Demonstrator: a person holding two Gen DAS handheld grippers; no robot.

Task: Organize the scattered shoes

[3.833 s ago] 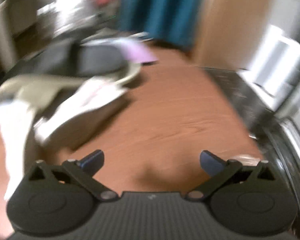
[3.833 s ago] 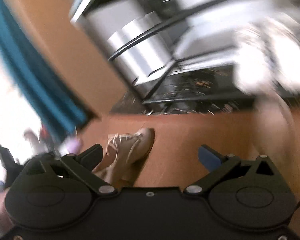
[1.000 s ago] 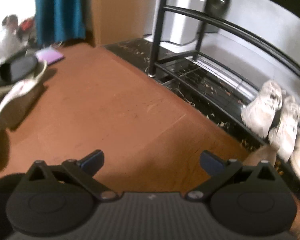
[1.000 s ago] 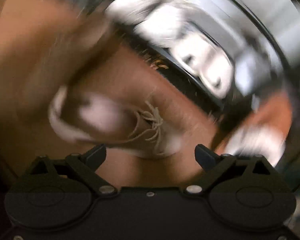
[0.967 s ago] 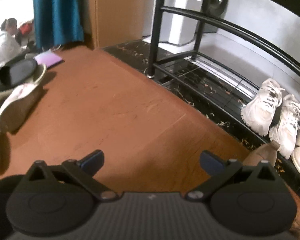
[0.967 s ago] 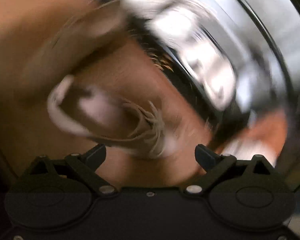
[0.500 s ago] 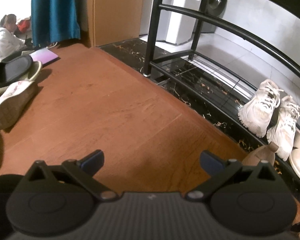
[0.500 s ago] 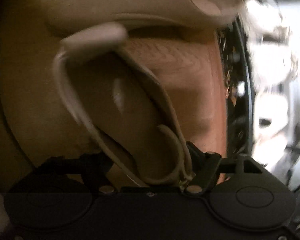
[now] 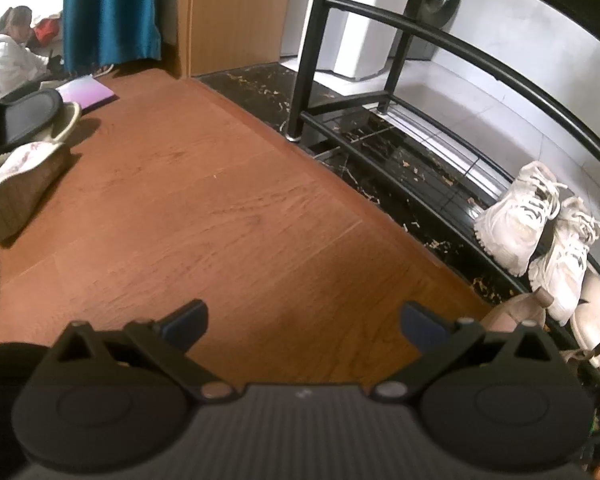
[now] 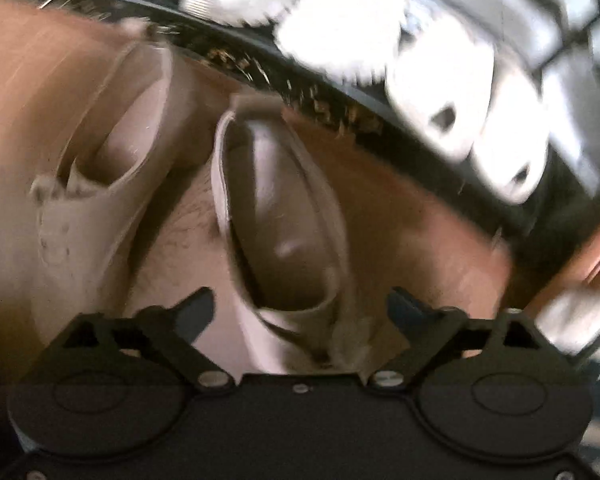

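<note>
Right gripper [image 10: 300,308] hangs with jaws apart over a beige shoe [image 10: 276,224] — its mate [image 10: 100,184] seemingly alongside, heels toward the rack [image 10: 380,120]; left gripper [image 9: 302,316] waits spread, empty.

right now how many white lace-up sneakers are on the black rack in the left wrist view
2. One white sneaker sits on the rack's bottom shelf; the second white sneaker is right beside it, nearer the frame edge. More may be cut off there.
</note>
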